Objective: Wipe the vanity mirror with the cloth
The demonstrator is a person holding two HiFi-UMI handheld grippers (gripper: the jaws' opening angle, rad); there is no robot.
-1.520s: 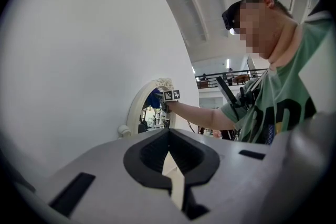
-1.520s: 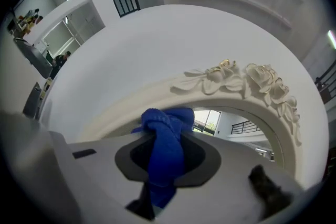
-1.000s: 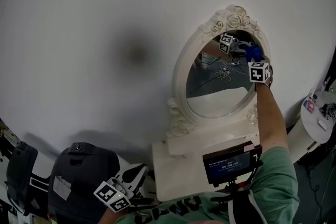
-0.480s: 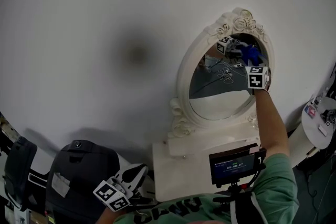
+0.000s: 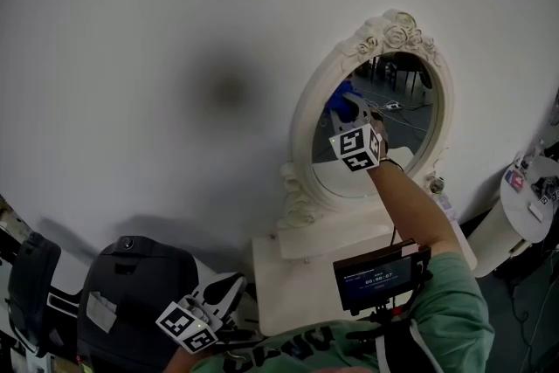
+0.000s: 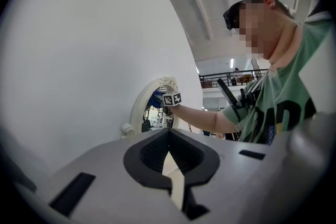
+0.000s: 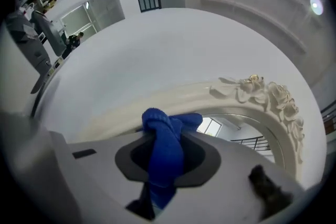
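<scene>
The oval vanity mirror (image 5: 397, 131) in its white carved frame (image 5: 306, 113) stands against a white wall. My right gripper (image 5: 349, 113) is shut on a blue cloth (image 5: 341, 100) and presses it on the left part of the glass, near the frame. In the right gripper view the blue cloth (image 7: 165, 136) is bunched between the jaws of the right gripper (image 7: 165, 152), just under the frame (image 7: 262, 94). My left gripper (image 5: 225, 293) hangs low at the left, far from the mirror (image 6: 153, 108). The left gripper (image 6: 169, 165) is shut with nothing in it.
The mirror stands on a white base with a drawer (image 5: 297, 271). A small screen (image 5: 377, 277) is mounted at the person's chest. A dark bag (image 5: 131, 293) lies at the lower left, beside my left gripper. A white round stand (image 5: 524, 201) is at the right edge.
My right gripper has swept the blue cloth from the glass's upper right, under the carved roses, across and down to its left side. The left gripper has not moved.
</scene>
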